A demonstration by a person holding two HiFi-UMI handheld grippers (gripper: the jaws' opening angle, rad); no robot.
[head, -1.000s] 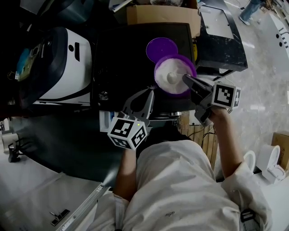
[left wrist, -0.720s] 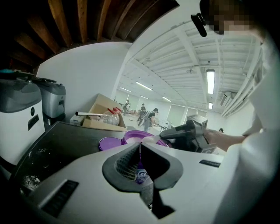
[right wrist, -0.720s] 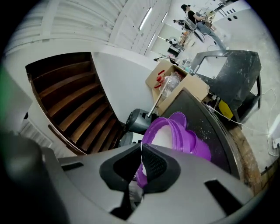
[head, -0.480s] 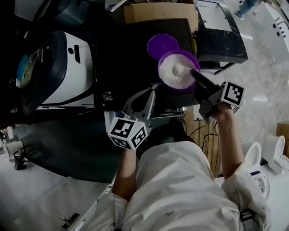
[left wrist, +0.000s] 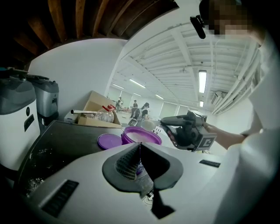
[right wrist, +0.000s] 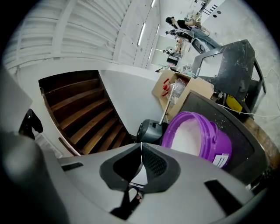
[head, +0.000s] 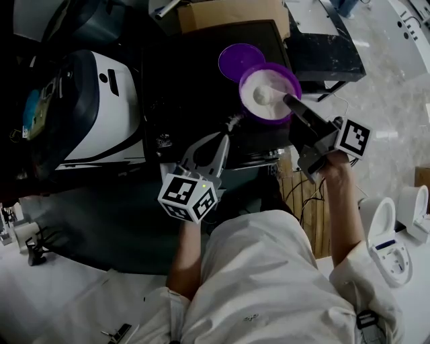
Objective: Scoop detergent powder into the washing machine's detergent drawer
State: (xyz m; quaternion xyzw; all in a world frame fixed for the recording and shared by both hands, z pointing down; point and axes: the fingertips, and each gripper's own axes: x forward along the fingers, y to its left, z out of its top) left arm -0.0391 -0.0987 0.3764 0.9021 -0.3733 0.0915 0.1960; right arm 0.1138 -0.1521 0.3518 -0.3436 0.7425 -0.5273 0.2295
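Large workshop hall: white beamed ceiling (left wrist: 175, 57), strip light (left wrist: 202, 81), cardboard box (head: 228, 15), polished floor (head: 396, 101).

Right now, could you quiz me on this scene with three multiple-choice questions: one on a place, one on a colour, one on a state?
1. The powder in the round purple plastic tub is: A blue; B white; C green.
2. The flat round purple lid lies: A on the tub; B beside the tub on the dark machine top; C on the floor.
3. The left gripper's jaws stand: A wide apart; B shut on the lid; C together, empty.
Answers: B, it looks white; B, it lies flat next to the tub; C, they meet with nothing between.
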